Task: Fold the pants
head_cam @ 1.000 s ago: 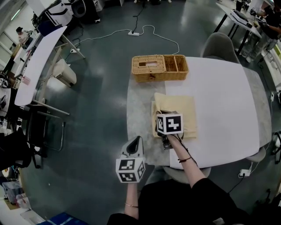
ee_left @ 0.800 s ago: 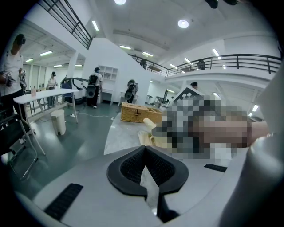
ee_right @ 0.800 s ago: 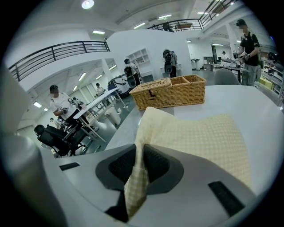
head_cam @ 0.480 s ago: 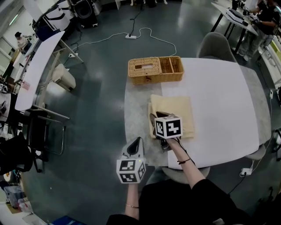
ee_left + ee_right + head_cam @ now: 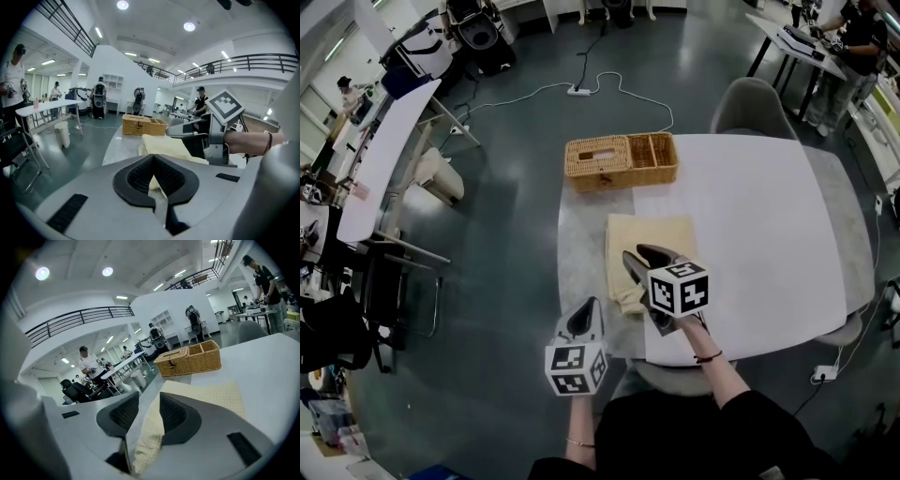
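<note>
The white table (image 5: 759, 216) carries the folded yellow pants (image 5: 652, 234) along its left edge and a wicker basket (image 5: 619, 161) at its far left corner. The right gripper (image 5: 645, 255) hangs over the pants' near end. Its jaws have just been opening and now stand spread, with cloth showing in the gap but not pinched. The left gripper (image 5: 589, 305), pressed together and empty, hovers off the near left corner.

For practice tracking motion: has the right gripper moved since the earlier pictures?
Yes: right gripper shifted rightward against the basket; its jaws have just been opening, pants between them unpinched.
</note>
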Action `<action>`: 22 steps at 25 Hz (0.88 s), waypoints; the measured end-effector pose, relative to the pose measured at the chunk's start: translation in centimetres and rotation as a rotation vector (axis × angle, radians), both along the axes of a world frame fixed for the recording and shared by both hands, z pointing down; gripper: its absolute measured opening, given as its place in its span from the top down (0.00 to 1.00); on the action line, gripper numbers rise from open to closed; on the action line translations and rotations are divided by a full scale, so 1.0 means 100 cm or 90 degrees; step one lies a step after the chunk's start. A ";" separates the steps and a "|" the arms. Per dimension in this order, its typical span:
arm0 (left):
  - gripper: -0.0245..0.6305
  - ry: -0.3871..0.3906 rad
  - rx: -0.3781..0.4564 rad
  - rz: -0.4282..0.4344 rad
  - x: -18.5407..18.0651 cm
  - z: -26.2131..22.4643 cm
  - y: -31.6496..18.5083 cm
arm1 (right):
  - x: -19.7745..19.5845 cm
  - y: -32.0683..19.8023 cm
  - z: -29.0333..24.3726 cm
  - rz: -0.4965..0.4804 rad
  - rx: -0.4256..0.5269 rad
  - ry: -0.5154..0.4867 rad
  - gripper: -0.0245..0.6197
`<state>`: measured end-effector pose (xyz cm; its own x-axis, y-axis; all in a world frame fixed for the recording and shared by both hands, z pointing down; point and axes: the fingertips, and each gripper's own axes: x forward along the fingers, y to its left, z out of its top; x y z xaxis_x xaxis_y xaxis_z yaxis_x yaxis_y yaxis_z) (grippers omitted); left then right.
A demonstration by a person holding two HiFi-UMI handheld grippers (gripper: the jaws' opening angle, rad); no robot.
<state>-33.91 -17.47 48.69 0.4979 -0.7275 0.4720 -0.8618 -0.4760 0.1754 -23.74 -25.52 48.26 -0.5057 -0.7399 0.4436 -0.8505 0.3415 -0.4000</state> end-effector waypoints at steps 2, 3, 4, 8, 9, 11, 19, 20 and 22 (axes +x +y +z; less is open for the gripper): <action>0.95 0.001 0.007 0.000 0.008 -0.008 0.002 | 0.012 0.010 -0.011 -0.015 0.012 -0.011 0.78; 0.95 0.002 0.012 0.001 0.013 -0.012 0.004 | 0.019 0.016 -0.015 -0.022 0.019 -0.016 0.81; 0.95 0.003 0.018 0.002 0.018 -0.016 0.006 | 0.026 0.022 -0.020 -0.030 0.026 -0.020 0.84; 0.95 0.006 0.043 0.007 0.039 -0.030 0.013 | 0.055 0.049 -0.035 -0.057 0.066 -0.011 0.89; 0.95 0.006 0.051 0.007 0.043 -0.034 0.014 | 0.062 0.054 -0.041 -0.059 0.079 -0.012 0.90; 0.95 0.010 0.065 0.007 0.050 -0.041 0.017 | 0.075 0.065 -0.051 -0.062 0.102 -0.018 0.91; 0.95 0.023 0.127 0.020 0.074 -0.076 0.039 | 0.124 0.106 -0.087 -0.043 0.181 -0.036 0.93; 0.95 0.024 0.136 0.020 0.076 -0.080 0.041 | 0.130 0.111 -0.092 -0.037 0.190 -0.038 0.93; 0.95 0.026 0.153 0.019 0.079 -0.087 0.046 | 0.140 0.119 -0.100 -0.026 0.208 -0.039 0.93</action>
<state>-26.03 -12.88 39.98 0.5356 -0.8016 0.2657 -0.8415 -0.5329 0.0885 -9.71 -13.59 38.30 -0.5559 -0.8169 0.1535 -0.8113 0.4930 -0.3143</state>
